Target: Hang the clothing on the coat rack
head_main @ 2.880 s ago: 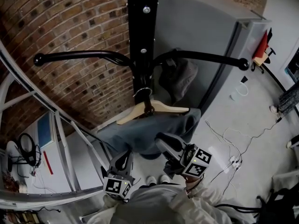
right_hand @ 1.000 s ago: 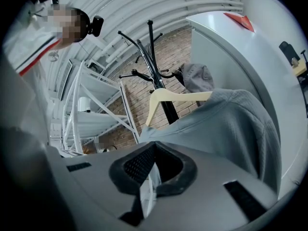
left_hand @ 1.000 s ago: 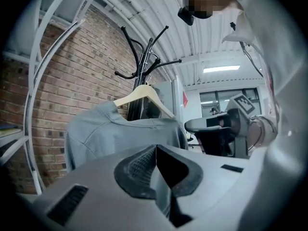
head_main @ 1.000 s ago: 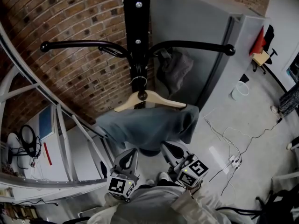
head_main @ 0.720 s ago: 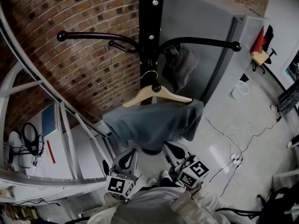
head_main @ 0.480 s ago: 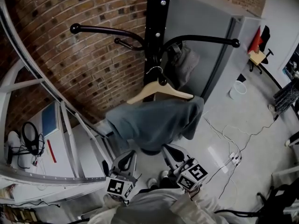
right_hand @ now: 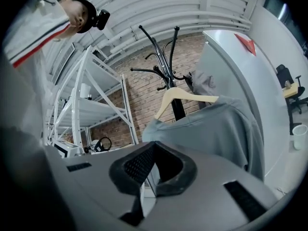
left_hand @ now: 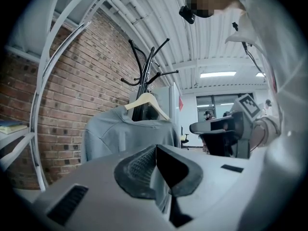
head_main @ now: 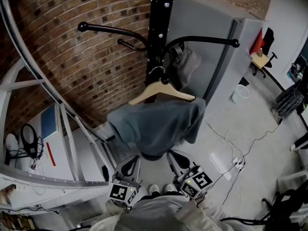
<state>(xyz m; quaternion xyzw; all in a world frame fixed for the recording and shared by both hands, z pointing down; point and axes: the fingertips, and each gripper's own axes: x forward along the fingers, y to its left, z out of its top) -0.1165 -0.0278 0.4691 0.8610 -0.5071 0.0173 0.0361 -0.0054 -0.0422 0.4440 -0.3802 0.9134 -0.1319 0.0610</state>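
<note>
A grey garment (head_main: 154, 126) hangs on a wooden hanger (head_main: 161, 90), whose hook sits on the black coat rack (head_main: 161, 13). A second grey item (head_main: 188, 64) hangs from a right-hand arm of the rack. Both grippers are low, just below the garment's hem and apart from it. My left gripper (head_main: 129, 163) is shut and empty; my right gripper (head_main: 177, 159) is shut and empty too. The left gripper view shows the left gripper (left_hand: 155, 150) closed, with the garment (left_hand: 125, 134) and hanger (left_hand: 147, 100) beyond. The right gripper (right_hand: 153, 148) points up at the garment (right_hand: 211, 129).
A brick wall (head_main: 72, 66) stands behind the rack and a tall grey cabinet (head_main: 211, 42) to its right. White metal shelving (head_main: 62, 143) fills the left. Cables and a power strip (head_main: 231, 162) lie on the floor at right, beyond them a white bin (head_main: 238, 94).
My right gripper, which reached up to the garment's hem earlier, has drawn back and down. Over the last second both grippers stay low while the head view swings slightly.
</note>
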